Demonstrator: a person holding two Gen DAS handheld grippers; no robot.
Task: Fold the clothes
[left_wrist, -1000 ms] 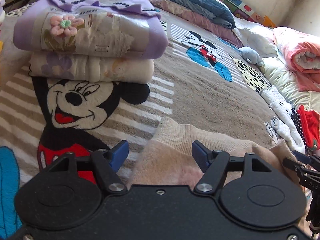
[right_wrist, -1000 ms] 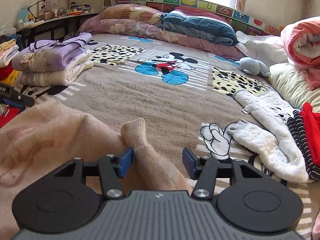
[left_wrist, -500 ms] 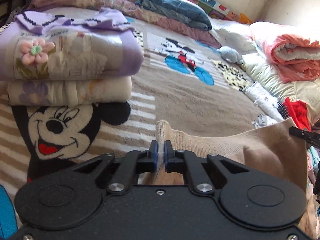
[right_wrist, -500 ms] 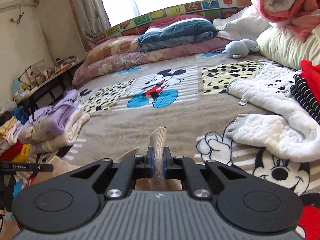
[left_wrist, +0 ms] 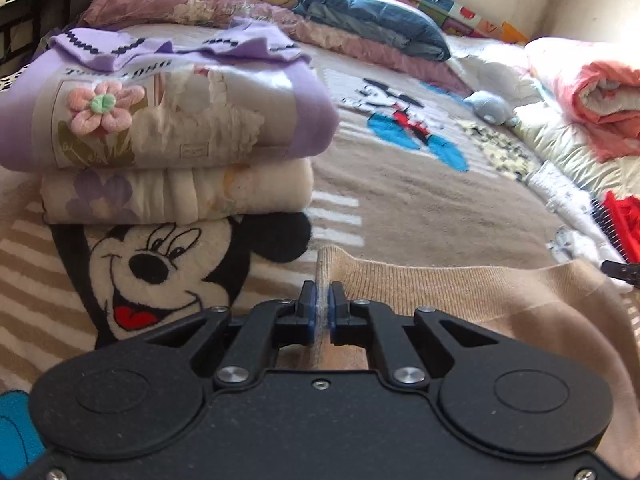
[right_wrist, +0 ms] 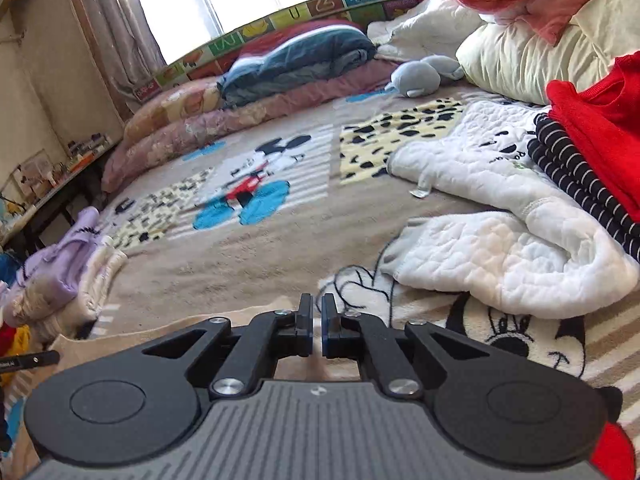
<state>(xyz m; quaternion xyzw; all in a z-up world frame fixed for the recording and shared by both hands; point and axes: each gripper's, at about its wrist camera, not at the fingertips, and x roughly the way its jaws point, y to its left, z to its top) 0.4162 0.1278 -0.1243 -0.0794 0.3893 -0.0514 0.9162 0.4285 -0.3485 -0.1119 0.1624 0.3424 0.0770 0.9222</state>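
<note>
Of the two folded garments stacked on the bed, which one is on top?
The purple folded top with the pink flower patch; it lies on the cream folded garment, which rests directly on the blanket.

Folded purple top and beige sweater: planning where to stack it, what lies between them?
Left wrist view: only bare Mickey Mouse blanket between the folded purple top and beige sweater.

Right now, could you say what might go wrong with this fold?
The left hand-held gripper, jaws opening, pinches only the beige sweater's ribbed edge; it could slip. No fabric shows past the shut right hand-held gripper, so its hold may be slight. The folded stack lies close; swinging cloth could topple it.
</note>
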